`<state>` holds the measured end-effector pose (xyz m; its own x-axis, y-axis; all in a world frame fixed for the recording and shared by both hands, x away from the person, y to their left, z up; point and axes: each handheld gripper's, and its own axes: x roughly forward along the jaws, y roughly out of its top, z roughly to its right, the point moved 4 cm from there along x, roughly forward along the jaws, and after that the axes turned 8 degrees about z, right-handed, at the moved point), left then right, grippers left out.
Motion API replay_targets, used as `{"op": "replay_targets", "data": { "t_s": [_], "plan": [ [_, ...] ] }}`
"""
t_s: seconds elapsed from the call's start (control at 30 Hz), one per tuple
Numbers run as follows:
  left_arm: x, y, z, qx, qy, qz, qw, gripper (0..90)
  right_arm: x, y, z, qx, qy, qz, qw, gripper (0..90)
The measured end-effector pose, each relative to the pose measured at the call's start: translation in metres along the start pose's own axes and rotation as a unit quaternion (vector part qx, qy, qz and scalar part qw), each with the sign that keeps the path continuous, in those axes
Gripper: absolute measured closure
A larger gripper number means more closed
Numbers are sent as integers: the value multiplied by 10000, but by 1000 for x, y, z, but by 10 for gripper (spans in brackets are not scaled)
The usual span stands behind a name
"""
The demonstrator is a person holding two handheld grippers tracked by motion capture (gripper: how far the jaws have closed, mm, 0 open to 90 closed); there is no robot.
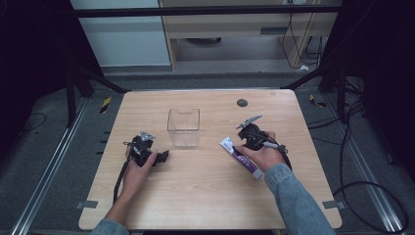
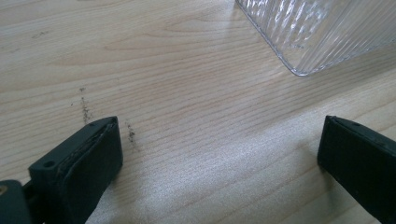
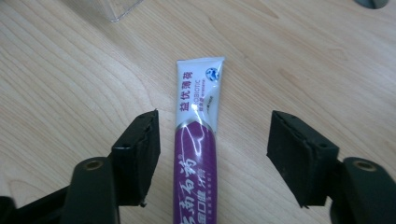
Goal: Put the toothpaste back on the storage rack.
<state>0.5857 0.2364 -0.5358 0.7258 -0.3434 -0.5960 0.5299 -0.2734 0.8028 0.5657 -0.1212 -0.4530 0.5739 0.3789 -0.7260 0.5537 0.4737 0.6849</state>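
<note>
A clear ribbed container (image 1: 184, 127) stood near the middle of the wooden desk (image 1: 205, 196). To its right, close by, a purple-and-white toothpaste tube (image 1: 241, 157) lay flat on the desk. The right gripper (image 1: 246, 142) was lowered over the tube (image 3: 196, 154) with its jaws spread wide, the tube lying between them nearer the left jaw, touching neither. The left gripper (image 1: 164, 155) rested just left of the container's (image 2: 327, 32) front corner, jaws apart over bare wood.

Even overhead light brightens the tabletop (image 1: 205, 191) against dark surroundings; soft shadows pool under both tongs, glare streaks the tube (image 3: 196, 140), and near edges blur slightly.
</note>
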Motion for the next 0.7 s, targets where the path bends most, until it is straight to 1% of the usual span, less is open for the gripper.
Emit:
{"op": "replay_targets", "data": {
  "t_s": [0.07,0.13,0.2,0.23,0.3,0.37,0.4,0.47,0.57,0.6,0.7],
  "plan": [
    [0,0,0,-2,1,1,10000,0,5,2,1,1,30,-109,9999,396],
    [0,0,0,-2,2,1,10000,0,10,3,2,-145,-56,-256,9996,446],
    [0,0,0,-1,2,0,10000,0,16,3,4,-312,-133,-442,9984,451],
    [0,0,0,0,2,0,10000,0,18,2,5,-336,-126,-513,9980,451],
    [0,0,0,-2,2,1,10000,0,23,2,6,-295,-90,-594,9978,446],
    [0,0,0,0,1,-1,10000,0,25,2,7,-295,-86,-611,9977,442],
    [0,0,0,0,1,0,10000,0,30,2,7,-242,-54,-679,9974,431],
    [0,0,0,4,1,0,10000,0,35,1,6,-168,3,-725,9972,404],
    [0,0,0,1,3,0,10000,0,39,1,6,-164,45,-725,9972,385],
    [0,0,0,1,4,0,10000,0,42,1,4,-131,84,-799,9967,363],
    [0,0,0,3,1,1,10000,0,45,0,3,-123,133,-858,9962,348]
  ]
}}
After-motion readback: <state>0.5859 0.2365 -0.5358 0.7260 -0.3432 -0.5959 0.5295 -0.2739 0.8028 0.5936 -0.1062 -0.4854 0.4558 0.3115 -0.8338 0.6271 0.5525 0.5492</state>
